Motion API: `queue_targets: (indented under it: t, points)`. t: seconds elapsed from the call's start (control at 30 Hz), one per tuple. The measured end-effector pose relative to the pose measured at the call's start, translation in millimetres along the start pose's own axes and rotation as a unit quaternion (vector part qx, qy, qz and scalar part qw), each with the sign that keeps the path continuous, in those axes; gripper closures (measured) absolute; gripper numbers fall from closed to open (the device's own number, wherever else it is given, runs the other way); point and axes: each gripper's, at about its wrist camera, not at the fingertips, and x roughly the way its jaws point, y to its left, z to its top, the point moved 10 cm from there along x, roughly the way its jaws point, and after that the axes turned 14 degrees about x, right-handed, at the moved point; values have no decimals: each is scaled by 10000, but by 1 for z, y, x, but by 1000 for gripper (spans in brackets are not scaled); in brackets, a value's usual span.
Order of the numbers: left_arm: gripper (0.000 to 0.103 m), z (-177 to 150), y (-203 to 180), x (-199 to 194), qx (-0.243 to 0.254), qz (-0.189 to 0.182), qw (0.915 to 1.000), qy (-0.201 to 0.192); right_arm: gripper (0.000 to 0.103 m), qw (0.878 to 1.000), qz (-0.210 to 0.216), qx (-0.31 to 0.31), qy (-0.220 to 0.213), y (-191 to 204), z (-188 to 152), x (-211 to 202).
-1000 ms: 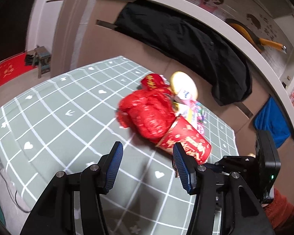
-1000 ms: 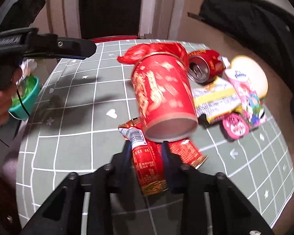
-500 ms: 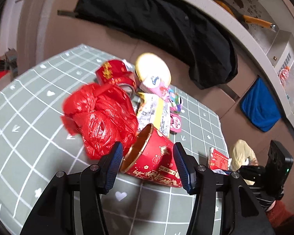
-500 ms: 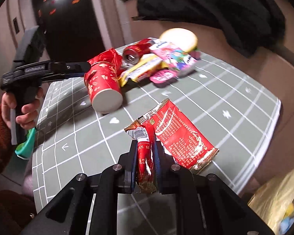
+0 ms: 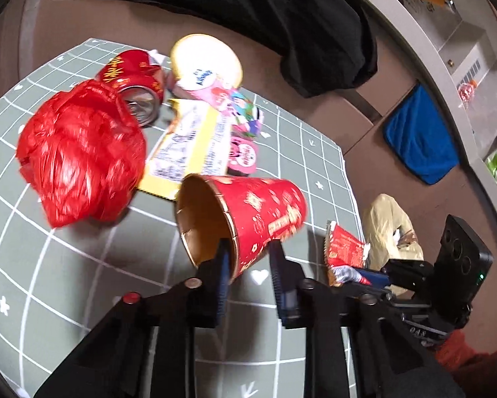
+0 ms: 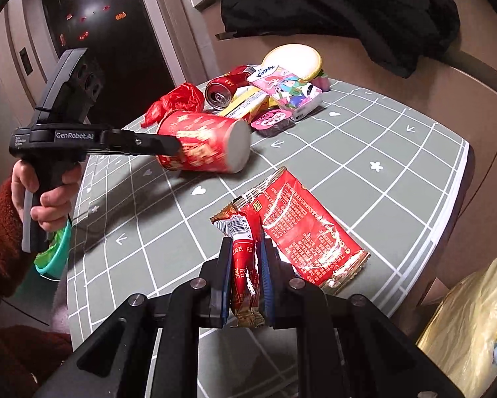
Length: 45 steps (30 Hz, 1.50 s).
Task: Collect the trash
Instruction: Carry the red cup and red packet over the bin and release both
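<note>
My left hand-held gripper [image 5: 248, 267] has just been closing its jaws on the red paper cup's [image 5: 248, 212] rim, one finger inside. My right hand-held gripper [image 6: 245, 275] pinches a red wrapper [image 6: 243, 258] over the worktop [image 6: 364, 152]; the remaining trash lies beyond.

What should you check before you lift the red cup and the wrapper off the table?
1. Left gripper straddles the red cup wall, one finger inside the mouth: ok; jaws have just been closing.
2. Left pads pressing firmly: cannot tell.
3. Right gripper shut on the red wrapper: ok.
4. Cup empty: ok, nothing visible inside.
5. Cup clear of the red plastic bag: cannot tell.
6. Yellow trash bag beside the table, mouth open: cannot tell.
</note>
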Motion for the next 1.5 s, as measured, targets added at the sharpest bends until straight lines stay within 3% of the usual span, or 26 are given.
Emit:
queue_targets:
  t: [0.13, 0.3, 0.5, 0.6, 1.0, 1.27, 1.5]
  points:
    - [92, 12, -12, 5, 8, 253, 9994, -251, 89, 9998, -132, 63, -134, -1, 3, -4]
    - [99, 29, -18, 2, 209, 958, 9931, -649, 89, 9976, -380, 96, -567, -4, 20, -19]
    - [100, 52, -39, -31, 648, 1806, 9735, -1244, 89, 9921, -586, 167, -1097, -10, 44, -50]
    - [100, 61, -54, -44, 812, 1989, 9661, -1435, 89, 9895, -635, 166, -1289, -12, 52, -65]
    - [100, 72, -106, -46, 1120, 1728, 9670, -1502, 89, 9793, -855, 293, -1809, -38, 61, -121]
    - [100, 92, -163, -34, 1440, 1198, 9685, -1640, 89, 9668, -1160, 532, -2213, -78, 61, -173]
    - [100, 118, -248, 3, 1805, 416, 9693, -1617, 89, 9486, -1619, 803, -2599, -126, 53, -235]
